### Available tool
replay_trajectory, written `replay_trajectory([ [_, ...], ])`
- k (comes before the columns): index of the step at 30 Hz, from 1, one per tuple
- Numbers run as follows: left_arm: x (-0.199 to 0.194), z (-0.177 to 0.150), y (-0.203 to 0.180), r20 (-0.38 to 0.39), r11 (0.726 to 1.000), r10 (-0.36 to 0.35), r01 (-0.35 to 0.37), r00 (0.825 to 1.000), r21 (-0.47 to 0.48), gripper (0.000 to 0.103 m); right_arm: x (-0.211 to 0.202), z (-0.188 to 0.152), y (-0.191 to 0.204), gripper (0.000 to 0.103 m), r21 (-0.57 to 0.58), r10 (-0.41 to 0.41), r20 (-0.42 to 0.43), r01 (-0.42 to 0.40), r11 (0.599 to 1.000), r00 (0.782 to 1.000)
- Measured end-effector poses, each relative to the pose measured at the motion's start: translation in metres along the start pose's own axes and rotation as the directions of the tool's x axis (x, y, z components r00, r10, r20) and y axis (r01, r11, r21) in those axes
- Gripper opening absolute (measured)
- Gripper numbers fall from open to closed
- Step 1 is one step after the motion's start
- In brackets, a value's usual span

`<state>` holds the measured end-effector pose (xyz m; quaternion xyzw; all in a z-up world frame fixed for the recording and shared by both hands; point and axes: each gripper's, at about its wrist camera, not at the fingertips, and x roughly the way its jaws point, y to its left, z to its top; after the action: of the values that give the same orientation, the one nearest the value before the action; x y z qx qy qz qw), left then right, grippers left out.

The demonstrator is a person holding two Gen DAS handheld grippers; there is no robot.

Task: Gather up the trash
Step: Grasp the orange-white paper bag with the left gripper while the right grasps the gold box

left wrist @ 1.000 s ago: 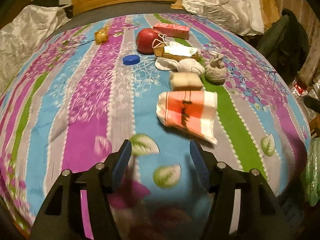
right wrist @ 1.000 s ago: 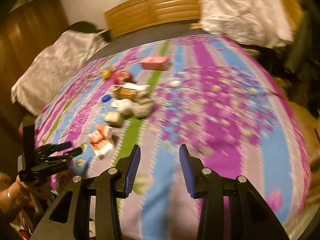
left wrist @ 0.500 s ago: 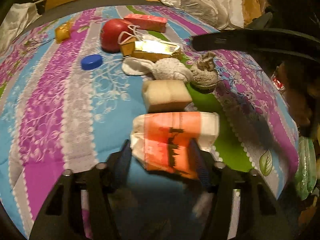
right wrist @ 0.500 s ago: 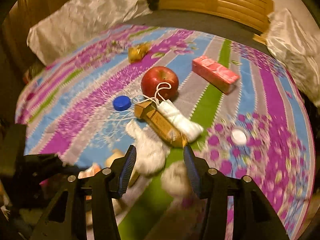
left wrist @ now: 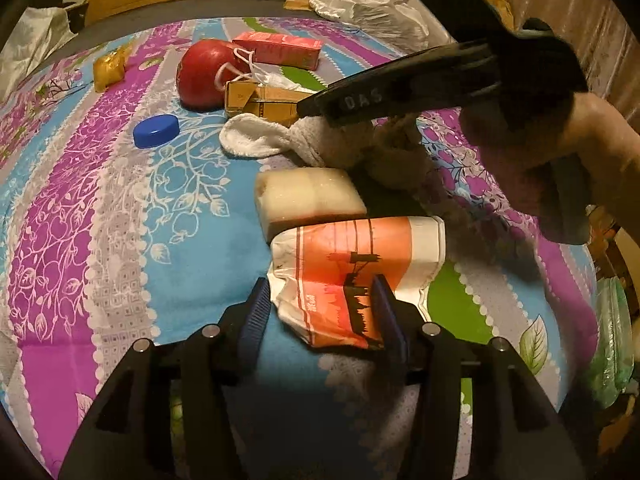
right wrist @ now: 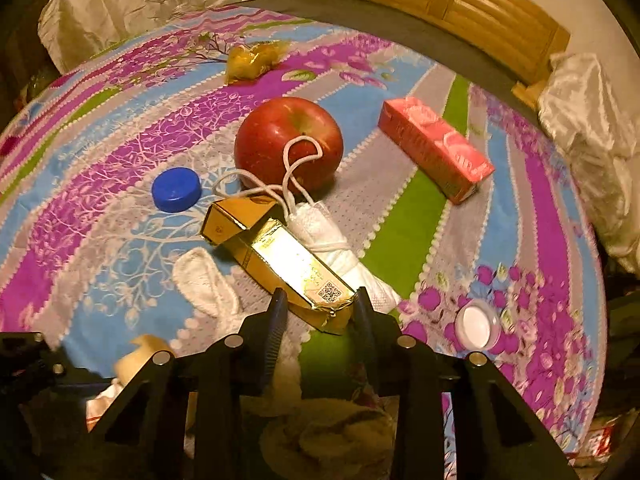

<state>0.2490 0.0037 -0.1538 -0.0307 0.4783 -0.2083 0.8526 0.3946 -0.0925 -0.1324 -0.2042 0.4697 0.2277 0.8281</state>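
Our left claw [left wrist: 318, 312] straddles the orange wrapper [left wrist: 352, 272], jaws opening, pads not pressing yet. Our right claw [right wrist: 318, 312] is closing round the gold box [right wrist: 280, 256] (nearest trash), just in front of the apple [right wrist: 288, 140] on the bed.

The bag [left wrist: 360, 264] lies between the left gripper's [left wrist: 320, 312] fingers [left wrist: 256, 312], on the bedspread [left wrist: 120, 208]. Just beyond the fingertips sits the sponge [left wrist: 308, 196], touching the bag. Farther ahead lie the socks [left wrist: 256, 140], then the carton [left wrist: 260, 100] and apple [left wrist: 204, 72]; the cap [left wrist: 156, 131] is ahead to the left. The carton's [right wrist: 280, 256] near end lies between the right gripper's [right wrist: 318, 312] fingers [right wrist: 276, 320], a mask [right wrist: 340, 252] touching its right side. The box [right wrist: 436, 148] is ahead right, the wrapper [right wrist: 252, 58] far ahead.
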Motion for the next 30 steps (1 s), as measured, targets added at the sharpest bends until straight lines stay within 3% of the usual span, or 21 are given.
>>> replay_trajectory([
  [4,-0.001,0.001,0.000,-0.003,1.000,0.012,-0.012,1.000,-0.010,0.048,0.004,0.002,0.004,0.047,-0.023,-0.016,0.010,0.016,1.000,1.000],
  [9,0.000,0.001,-0.001,0.002,0.999,0.030,-0.030,1.000,-0.013,0.048,0.006,0.003,0.009,0.045,-0.057,-0.025,-0.016,0.024,0.998,1.000],
  [12,-0.001,0.000,0.001,0.018,0.999,0.027,-0.027,0.999,-0.018,0.041,0.007,0.006,0.013,0.033,-0.090,-0.050,-0.027,0.048,0.995,0.998],
  [13,-0.003,-0.001,0.003,0.024,0.999,0.023,-0.022,0.999,-0.029,0.034,0.003,0.006,0.013,0.030,-0.091,-0.048,-0.029,0.045,0.995,0.998],
  [14,-0.005,-0.001,0.008,0.031,0.998,0.007,-0.005,0.999,-0.055,0.028,-0.001,0.007,0.011,0.001,-0.080,-0.040,-0.026,0.038,0.996,0.999],
  [15,-0.008,-0.001,0.013,0.039,0.997,-0.006,0.009,0.999,-0.076,0.024,-0.012,0.008,0.003,0.001,-0.025,-0.005,-0.014,0.004,1.000,1.000],
  [17,-0.018,-0.004,0.017,0.064,0.996,-0.014,0.020,0.998,-0.086,0.016,-0.031,0.006,-0.004,0.001,0.007,0.031,0.021,-0.031,0.999,0.999],
  [21,-0.040,-0.015,0.016,0.091,0.998,-0.031,0.036,0.995,-0.049,0.010,-0.079,-0.006,-0.011,0.001,0.039,0.113,0.080,-0.117,0.992,0.990],
  [24,-0.055,-0.026,0.020,0.083,0.998,-0.046,0.050,0.995,-0.047,0.009,-0.092,-0.012,-0.014,0.001,0.071,0.201,0.090,-0.208,0.976,0.975],
  [28,-0.061,-0.036,0.023,0.065,0.996,-0.021,0.027,0.998,-0.082,0.010,-0.060,0.001,-0.002,0.003,0.097,0.266,-0.011,-0.263,0.960,0.964],
  [29,-0.058,-0.036,0.025,0.060,0.995,-0.017,0.023,0.998,-0.092,0.010,-0.052,0.004,0.000,0.016,0.108,0.260,-0.028,-0.256,0.961,0.965],
  [30,-0.057,-0.036,0.026,0.058,0.995,-0.015,0.021,0.998,-0.100,0.010,-0.039,0.008,-0.002,0.039,0.137,0.236,-0.049,-0.227,0.964,0.971],
])
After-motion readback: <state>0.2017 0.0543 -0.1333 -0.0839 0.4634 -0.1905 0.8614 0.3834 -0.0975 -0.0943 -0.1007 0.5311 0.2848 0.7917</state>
